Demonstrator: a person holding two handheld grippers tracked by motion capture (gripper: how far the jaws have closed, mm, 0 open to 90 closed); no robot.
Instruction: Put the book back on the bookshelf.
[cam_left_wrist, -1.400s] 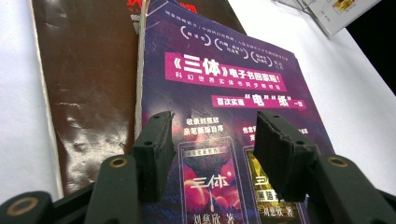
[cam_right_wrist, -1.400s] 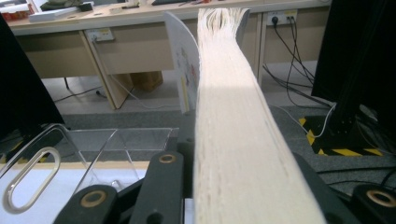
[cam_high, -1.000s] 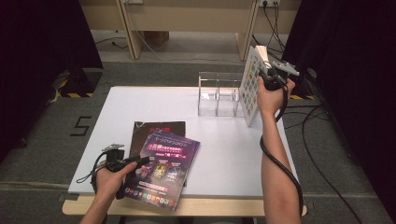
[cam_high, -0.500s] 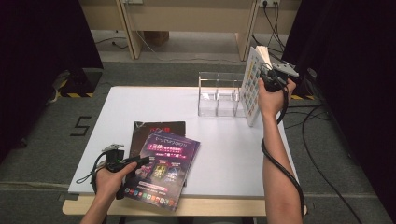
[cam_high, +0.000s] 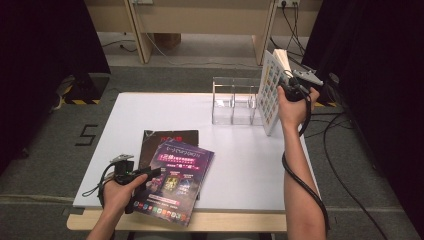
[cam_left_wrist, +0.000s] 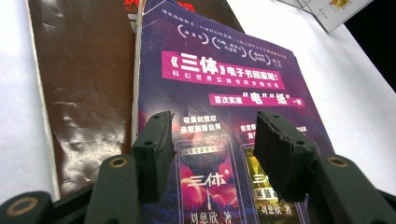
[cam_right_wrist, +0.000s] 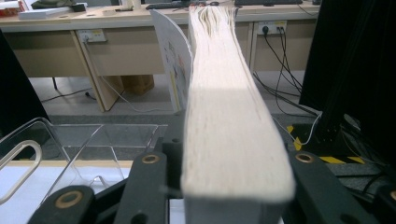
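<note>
White surface (cam_high: 240, 150), high view: the right gripper (cam_high: 292, 92) stands a thick book (cam_high: 270, 95) upright at the far right, just beside the right end of a clear plastic rack (cam_high: 232, 100), whose compartments look empty. At the near left, the left gripper (cam_high: 142, 175) rests at the edge of a purple book (cam_high: 182, 175), which lies partly over a dark book (cam_high: 167, 137).

Left gripper view: the fingers (cam_left_wrist: 152, 154) stand wide over the purple book's cover (cam_left_wrist: 224, 84), gripping nothing. The dark book (cam_left_wrist: 84, 84) lies flat to the left beneath it.

Right gripper view: the thick book's page edge (cam_right_wrist: 229, 121) stands between the fingers, which have just been opening; whether the pads touch the book cannot be told from this view. The rack (cam_right_wrist: 88, 140) lies to the left of it.

Assessment: work appears to be the filing of books upright in the rack. One book stands at the rack, release seemingly under way, though whether it sits inside a compartment is not clear. Two books remain flat on the surface, not yet lifted.
</note>
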